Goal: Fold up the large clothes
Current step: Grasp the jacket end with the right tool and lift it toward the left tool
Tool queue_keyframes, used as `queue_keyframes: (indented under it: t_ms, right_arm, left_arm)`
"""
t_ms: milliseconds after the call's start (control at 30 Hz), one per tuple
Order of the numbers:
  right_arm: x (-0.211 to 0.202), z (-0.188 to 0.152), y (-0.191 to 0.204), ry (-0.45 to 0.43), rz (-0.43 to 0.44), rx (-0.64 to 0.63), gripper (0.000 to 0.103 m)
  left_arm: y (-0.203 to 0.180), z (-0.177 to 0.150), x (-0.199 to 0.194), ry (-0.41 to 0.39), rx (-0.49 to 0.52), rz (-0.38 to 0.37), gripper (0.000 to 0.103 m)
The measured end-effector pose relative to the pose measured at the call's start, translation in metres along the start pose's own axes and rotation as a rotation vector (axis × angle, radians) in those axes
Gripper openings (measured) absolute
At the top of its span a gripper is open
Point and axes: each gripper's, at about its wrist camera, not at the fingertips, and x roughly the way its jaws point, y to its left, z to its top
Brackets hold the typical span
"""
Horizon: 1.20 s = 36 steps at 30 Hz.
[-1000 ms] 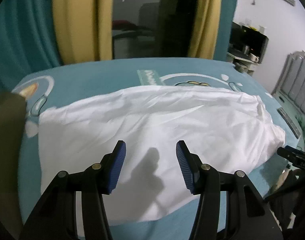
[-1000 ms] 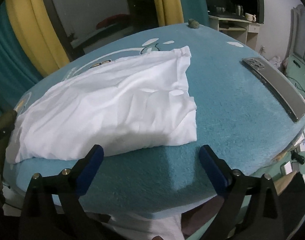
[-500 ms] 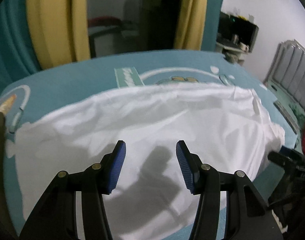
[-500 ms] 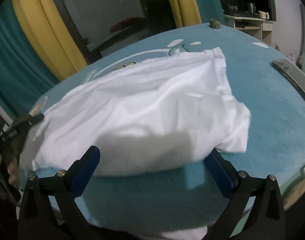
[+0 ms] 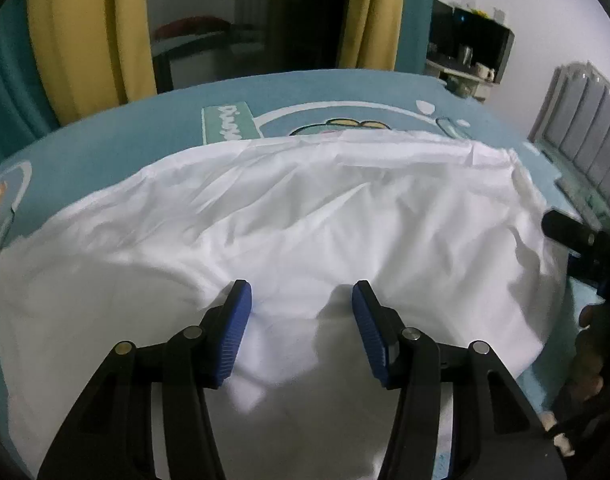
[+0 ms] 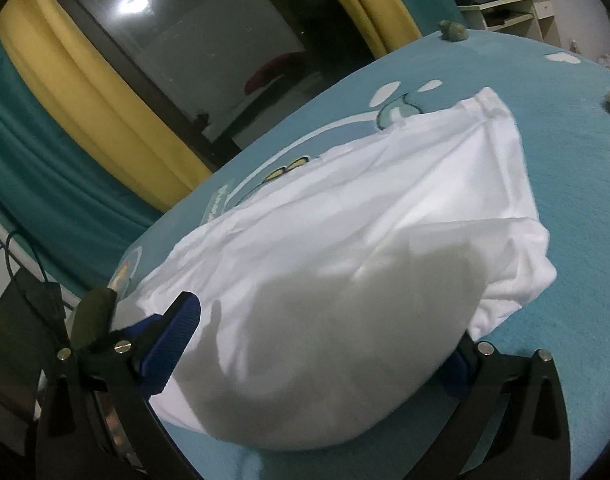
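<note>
Left wrist view, white garment under gaping left tongs, right tongs gaping astride it.

In your left wrist view the shirt lies on the bed cover, filling the frame's middle from edge to edge. Your left gripper sits at bottom centre, over the shirt's near part. The curtains hang behind the bed, upper left; a desk stands upper right. In your right wrist view the shirt spreads between your right gripper's fingers, bottom centre.
</note>
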Motion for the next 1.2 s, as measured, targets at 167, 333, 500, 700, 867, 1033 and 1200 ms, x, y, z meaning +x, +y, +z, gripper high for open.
queue_keyframes:
  t_ms: [167,333,500,700,867,1033,1200]
  right_arm:
    - [0.02,0.001,0.016,0.072,0.005,-0.073,0.056]
    - [0.02,0.003,0.027,0.069,0.026,-0.123,0.035]
    - [0.011,0.011,0.055,0.036,0.001,-0.216,0.032]
    - [0.01,0.019,0.103,0.014,-0.026,-0.361,0.031]
    - [0.019,0.018,0.141,0.02,-0.058,-0.455,0.031]
    - [0.035,0.006,0.179,0.042,-0.09,-0.553,0.031]
    - [0.058,-0.01,0.21,0.096,-0.078,-0.61,0.031]
  left_arm:
    - [-0.003,0.002,0.002,0.004,-0.005,0.018,0.055]
    - [-0.005,0.002,0.002,-0.007,0.008,0.02,0.055]
    - [-0.001,0.0,0.002,-0.021,0.005,-0.003,0.055]
    - [0.003,0.003,0.002,-0.027,-0.025,-0.033,0.055]
    - [0.027,0.004,-0.014,-0.054,-0.117,-0.132,0.055]
    - [0.065,-0.004,-0.058,-0.19,-0.168,-0.113,0.055]
    - [0.116,-0.019,-0.086,-0.24,-0.239,-0.026,0.055]
